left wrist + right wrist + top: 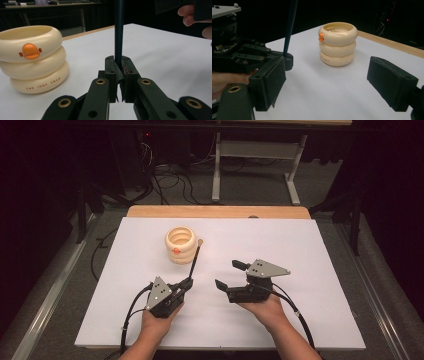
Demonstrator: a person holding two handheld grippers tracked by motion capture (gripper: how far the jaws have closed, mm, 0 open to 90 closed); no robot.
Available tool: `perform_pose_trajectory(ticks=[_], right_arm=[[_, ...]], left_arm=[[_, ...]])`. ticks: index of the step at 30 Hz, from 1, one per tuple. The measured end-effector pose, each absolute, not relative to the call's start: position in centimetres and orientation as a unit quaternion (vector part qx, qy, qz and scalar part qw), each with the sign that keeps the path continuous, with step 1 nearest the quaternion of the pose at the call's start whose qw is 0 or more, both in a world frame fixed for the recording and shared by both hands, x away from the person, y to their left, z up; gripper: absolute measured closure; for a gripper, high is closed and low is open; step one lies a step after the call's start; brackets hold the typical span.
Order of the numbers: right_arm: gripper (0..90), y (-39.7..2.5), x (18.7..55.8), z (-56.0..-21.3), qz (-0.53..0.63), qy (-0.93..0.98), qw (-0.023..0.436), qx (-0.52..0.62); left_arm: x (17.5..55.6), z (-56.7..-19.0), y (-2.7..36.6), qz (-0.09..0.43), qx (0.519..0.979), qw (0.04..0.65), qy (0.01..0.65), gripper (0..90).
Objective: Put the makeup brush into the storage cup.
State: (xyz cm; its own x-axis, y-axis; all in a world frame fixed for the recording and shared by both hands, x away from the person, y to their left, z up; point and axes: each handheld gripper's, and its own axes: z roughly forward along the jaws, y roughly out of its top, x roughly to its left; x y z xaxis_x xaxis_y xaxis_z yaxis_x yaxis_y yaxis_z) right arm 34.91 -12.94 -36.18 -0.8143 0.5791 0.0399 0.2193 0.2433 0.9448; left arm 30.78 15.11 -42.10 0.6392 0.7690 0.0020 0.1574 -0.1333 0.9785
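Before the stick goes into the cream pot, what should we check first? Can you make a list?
1. Left gripper shut tight on the stick: ok.
2. Stick standing straight up in the jaws: ok in the left gripper view.
3. Pot upright, open end up: ok.
4. Stick's pale tip above the pot's mouth: not ok, it is beside the pot.
5. Right gripper open and out of the way: ok, jaws wide apart, holding nothing.
6. Inside of the pot free: cannot tell, the bottom is not visible.
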Motion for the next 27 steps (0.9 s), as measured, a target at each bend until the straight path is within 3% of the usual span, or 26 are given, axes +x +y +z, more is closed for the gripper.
perform_pose_trajectory(ticks=[15,27], right_arm=[[23.3,-13.0,34.6,-36.1,0.582,0.755,0.143,0.268],[34.3,-13.1,34.2,-35.8,0.602,0.741,0.132,0.267]], left_arm=[[30.4,-42.5,13.6,0.246,0.711,0.578,0.317,85.4],[30.0,-42.9,12.2,0.231,0.72,0.579,0.304,85.4]])
